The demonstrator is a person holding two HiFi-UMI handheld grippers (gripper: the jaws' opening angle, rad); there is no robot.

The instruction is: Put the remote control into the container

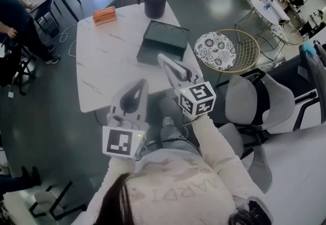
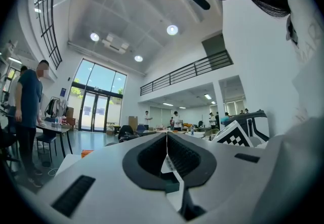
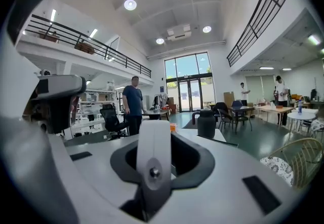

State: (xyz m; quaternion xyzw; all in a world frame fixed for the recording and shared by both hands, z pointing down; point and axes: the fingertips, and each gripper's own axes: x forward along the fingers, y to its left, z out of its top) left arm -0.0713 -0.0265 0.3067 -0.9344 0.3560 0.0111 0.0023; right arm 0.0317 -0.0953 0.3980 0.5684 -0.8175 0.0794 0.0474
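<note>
White remote control [image 3: 153, 157] clamped in right claw [image 1: 174, 70], near dark container [image 1: 165, 35], left claw [image 2: 166, 154] closed, empty

Both grippers are held near the middle of the head view, carried on pale-sleeved arms bent in front of the torso. The left gripper [image 1: 140, 86] is pointed toward the top of the frame, its fingers [image 2: 152, 154] pressed together. The right gripper [image 1: 173, 68] is angled to the upper left, its fingers closed on a white remote control [image 3: 154, 149].
</note>
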